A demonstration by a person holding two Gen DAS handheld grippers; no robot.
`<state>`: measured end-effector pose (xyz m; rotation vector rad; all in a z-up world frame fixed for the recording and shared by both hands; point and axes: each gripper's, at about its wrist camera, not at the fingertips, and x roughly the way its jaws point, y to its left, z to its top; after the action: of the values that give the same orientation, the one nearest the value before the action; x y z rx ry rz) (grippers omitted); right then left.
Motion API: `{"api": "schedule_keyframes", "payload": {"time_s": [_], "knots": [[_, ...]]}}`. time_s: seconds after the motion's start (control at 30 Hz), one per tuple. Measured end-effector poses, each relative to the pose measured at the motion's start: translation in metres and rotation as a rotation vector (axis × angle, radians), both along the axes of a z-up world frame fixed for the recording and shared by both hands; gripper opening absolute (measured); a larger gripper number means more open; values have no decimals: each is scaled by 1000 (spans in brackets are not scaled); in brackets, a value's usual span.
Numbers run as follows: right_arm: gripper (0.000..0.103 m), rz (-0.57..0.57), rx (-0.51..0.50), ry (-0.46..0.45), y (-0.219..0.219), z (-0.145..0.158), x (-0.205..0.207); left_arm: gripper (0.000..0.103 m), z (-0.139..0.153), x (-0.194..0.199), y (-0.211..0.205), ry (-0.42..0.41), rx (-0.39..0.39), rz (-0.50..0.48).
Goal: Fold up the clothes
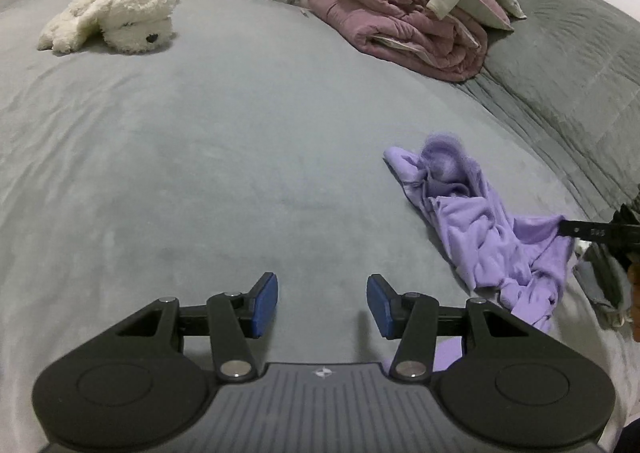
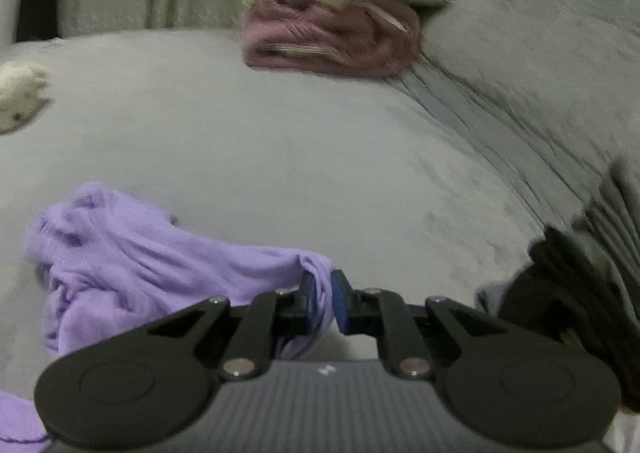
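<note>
Left wrist view: the left tongs (image 1: 322, 303) stand partly open with nothing between the blue pads, hanging over bare grey bed (image 1: 200, 173). The purple garment (image 1: 484, 225) lies crumpled to their right and a little ahead, apart from both pads. Its long axis runs slantwise, from a bunched far end near the middle of the bed down toward the near right edge. At that right edge a black finger of the right tongs (image 1: 580, 230) reaches in and meets the cloth's near corner. A scrap of purple also shows under the left tongs' right linkage, so part of the garment lies close below that hand. Farther off are a white plush toy (image 1: 116, 15) on the left and a heap of clothes (image 1: 412, 9) at the back.

Right wrist view, blurred: the right tongs (image 2: 322, 303) are nearly shut, pinching a fold of the garment (image 2: 132, 253) between the pads. The rest of the cloth trails away to the left, bunched and not spread. A dark item (image 2: 560, 293) lies at the right.

Judgement: the right hand already has one corner; the free far end lies left of it, on the left hand's side. The left tongs would have to go right and forward to catch an edge before the piece can be stretched flat.
</note>
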<state>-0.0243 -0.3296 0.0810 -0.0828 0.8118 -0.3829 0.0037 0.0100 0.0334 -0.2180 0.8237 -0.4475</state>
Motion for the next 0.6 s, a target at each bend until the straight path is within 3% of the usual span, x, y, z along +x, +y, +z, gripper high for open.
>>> {"api": "schedule_keyframes", "payload": {"time_s": [0.07, 0.17, 0.27, 0.4, 0.6], "knots": [[25, 36, -28, -7, 13, -5, 3, 49, 0, 0, 0, 1, -3, 5], [49, 193, -87, -106, 42, 2, -4, 49, 2, 1, -1, 4, -9, 14], [64, 342, -35, -159, 67, 6, -9, 49, 4, 1, -2, 6, -10, 19], [64, 390, 8, -118, 81, -4, 8, 49, 5, 1, -3, 3, -12, 23], [59, 440, 71, -150, 87, -26, 42, 50, 4, 5, 3, -4, -13, 47]]}}
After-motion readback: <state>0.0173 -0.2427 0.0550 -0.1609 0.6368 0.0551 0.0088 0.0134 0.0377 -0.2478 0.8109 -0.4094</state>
